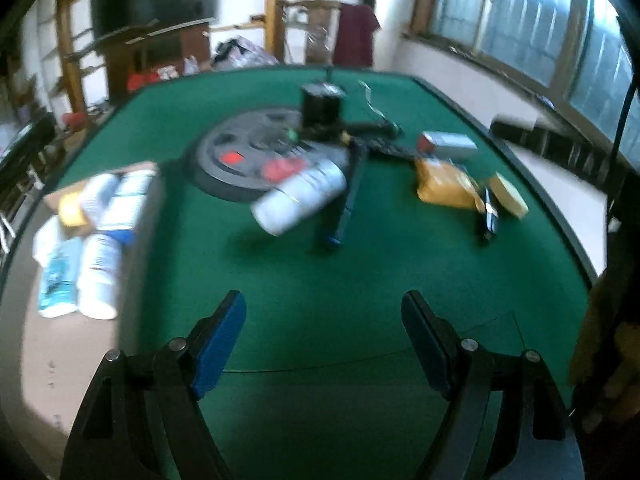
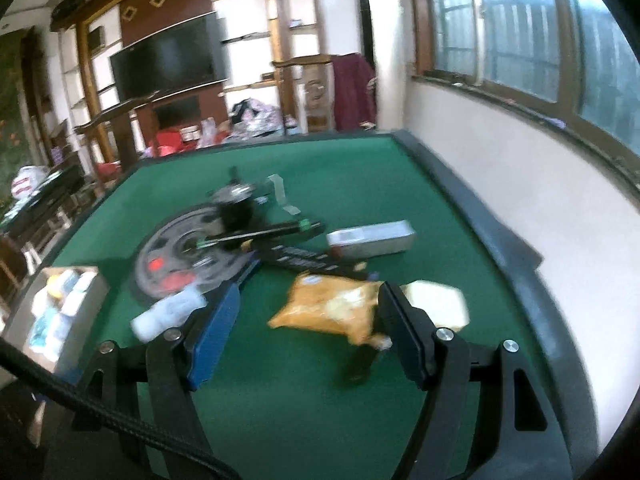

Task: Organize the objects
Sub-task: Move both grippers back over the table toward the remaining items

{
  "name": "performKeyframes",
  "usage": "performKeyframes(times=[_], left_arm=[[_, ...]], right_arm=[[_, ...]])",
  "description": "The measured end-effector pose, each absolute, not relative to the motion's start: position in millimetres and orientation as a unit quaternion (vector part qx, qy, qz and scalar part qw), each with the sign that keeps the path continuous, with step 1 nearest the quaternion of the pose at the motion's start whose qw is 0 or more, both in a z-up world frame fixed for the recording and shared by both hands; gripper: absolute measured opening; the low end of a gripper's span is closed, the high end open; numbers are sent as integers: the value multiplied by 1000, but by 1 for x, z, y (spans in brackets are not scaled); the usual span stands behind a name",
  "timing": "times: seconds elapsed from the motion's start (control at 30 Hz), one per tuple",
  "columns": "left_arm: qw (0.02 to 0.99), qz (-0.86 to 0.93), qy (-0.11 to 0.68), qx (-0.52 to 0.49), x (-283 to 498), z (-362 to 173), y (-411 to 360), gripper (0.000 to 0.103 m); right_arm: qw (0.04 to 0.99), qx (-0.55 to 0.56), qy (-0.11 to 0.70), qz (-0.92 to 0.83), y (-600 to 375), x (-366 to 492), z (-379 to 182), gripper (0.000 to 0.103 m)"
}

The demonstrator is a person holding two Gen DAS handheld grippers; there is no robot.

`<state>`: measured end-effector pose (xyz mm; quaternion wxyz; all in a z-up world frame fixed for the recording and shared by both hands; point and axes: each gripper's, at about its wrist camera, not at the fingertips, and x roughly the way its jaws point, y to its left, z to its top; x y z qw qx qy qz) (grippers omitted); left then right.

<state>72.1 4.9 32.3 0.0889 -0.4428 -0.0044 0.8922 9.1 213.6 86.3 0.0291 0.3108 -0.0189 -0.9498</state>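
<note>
On the green felt table point(image 1: 280, 340) loose clutter lies beside a cardboard box point(image 1: 56, 196) already holding white bottles, likely the sorting bin, while the left gripper point(image 1: 324, 312) and right gripper point(image 2: 308, 308), both gaping empty, face the yellow snack bag point(image 2: 332, 308).

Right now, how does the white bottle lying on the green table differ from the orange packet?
The white bottle is a rigid cylinder; the orange packet is a soft, crumpled pouch. The bottle lies on its side with one end against the grey weight plate; the packet lies flat, apart from the plate. The bottle is nearer the cardboard box on the left; the packet is nearer the yellow sponge. Both rest on the table, and neither is held.
</note>
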Motion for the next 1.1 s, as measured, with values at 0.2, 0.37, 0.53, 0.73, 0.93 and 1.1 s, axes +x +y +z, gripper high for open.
performKeyframes(times=[0.2, 0.37, 0.53, 0.73, 0.93, 1.1], left_arm=[[94, 874, -3, -476, 61, 9, 13, 75], [88, 873, 8, -480, 58, 3, 19, 75], [88, 873, 32, -479, 56, 0, 30, 87], [91, 866, 48, -488, 52, -4, 37, 101], [87, 866, 47, -490, 49, -6, 38, 102], [85, 866, 48, -491, 47, -6, 40, 102]], right_arm=[[-4, 283, -42, -958, 239, -8, 104, 71], [-7, 265, -71, -962, 248, -26, 106, 76], [-26, 259, -88, -962, 263, -35, 89, 76], [-35, 302, -130, -944, 288, -47, 71, 76], [-33, 307, -129, -942, 289, -45, 70, 76], [-22, 326, -105, -939, 275, -50, 61, 76]])
